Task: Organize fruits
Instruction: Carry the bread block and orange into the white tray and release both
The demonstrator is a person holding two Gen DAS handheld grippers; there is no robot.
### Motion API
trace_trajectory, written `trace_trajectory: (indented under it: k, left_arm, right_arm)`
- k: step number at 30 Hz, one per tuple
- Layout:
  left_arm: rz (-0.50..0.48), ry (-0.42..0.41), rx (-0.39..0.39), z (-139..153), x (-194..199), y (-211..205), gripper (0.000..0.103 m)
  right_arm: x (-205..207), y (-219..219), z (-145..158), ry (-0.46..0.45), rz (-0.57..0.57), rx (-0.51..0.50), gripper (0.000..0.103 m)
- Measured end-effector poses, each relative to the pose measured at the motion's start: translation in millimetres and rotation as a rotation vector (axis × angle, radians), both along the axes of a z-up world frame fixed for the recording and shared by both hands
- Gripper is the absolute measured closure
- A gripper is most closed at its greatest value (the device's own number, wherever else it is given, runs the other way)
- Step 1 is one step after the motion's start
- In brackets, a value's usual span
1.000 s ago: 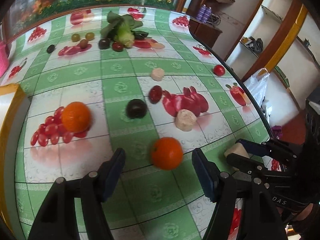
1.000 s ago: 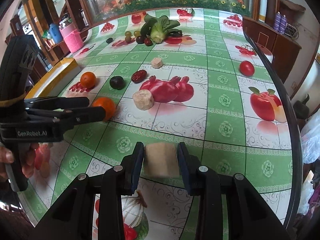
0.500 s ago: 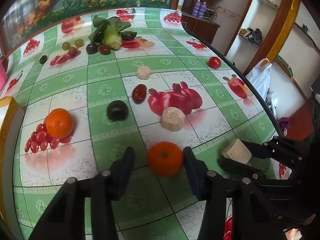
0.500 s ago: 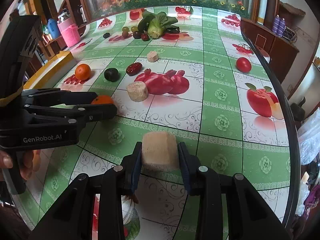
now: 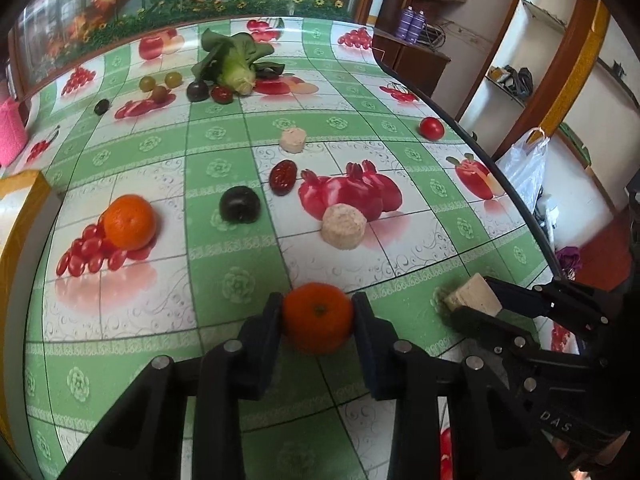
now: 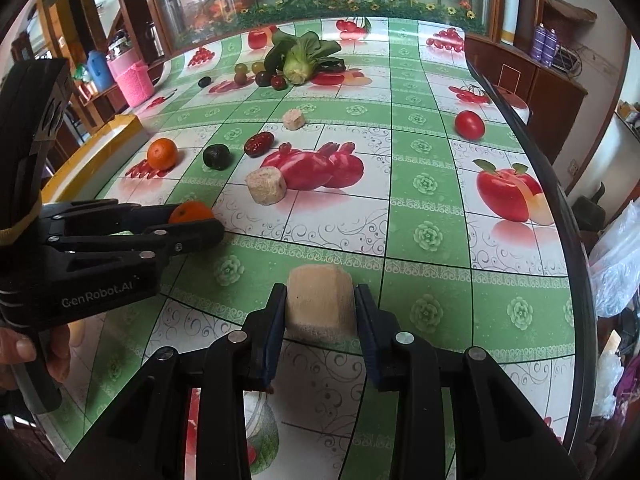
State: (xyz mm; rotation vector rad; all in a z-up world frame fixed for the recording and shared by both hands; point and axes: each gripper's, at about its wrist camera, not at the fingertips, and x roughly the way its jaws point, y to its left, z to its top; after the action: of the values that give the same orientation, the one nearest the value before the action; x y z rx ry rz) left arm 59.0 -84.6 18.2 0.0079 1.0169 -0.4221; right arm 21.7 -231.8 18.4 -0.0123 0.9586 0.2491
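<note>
My left gripper (image 5: 317,305) is closing its jaws on an orange (image 5: 318,322) that sits on the fruit-print tablecloth, and both pads touch its sides. In the right wrist view the same left gripper (image 6: 200,222) reaches in from the left with that orange (image 6: 188,211) at its tips. My right gripper (image 6: 320,300) is shut on a beige chunk (image 6: 320,306), held just over the cloth. The left wrist view shows this right gripper (image 5: 470,306) with the beige chunk (image 5: 476,295) at the lower right.
Further back lie a second orange (image 5: 129,222), a dark plum (image 5: 239,205), a red date (image 5: 283,177), two beige chunks (image 5: 344,227), a tomato (image 5: 431,128), a bok choy (image 5: 234,62) and grapes (image 5: 160,85). A yellow-rimmed box (image 5: 18,208) stands left. The table edge (image 5: 512,196) curves along the right.
The left jaws have come together from wide apart onto the orange. The right gripper has kept its hold on the beige chunk and stayed about where it was.
</note>
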Motion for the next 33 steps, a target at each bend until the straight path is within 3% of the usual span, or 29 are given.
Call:
trace_trajectory:
  k: [11,16,33]
  left_arm:
    - [0.040,0.026,-0.025,2.9,-18.6,42.6,0.066]
    - [0.051,0.043,-0.041,-1.3,-24.5,54.5,0.066]
    - [0.089,0.007,-0.079,19.3,-54.6,95.0,0.066]
  right_arm:
    - [-5.3,-0.3,-6.0,0.027,-0.035,0.027,0.069]
    - [-9.4,13.1,-8.9,-0.018,-0.021,-0.079,0.070]
    - [-36.0,45.6,21.3,-0.008,0.007,0.001,0.071]
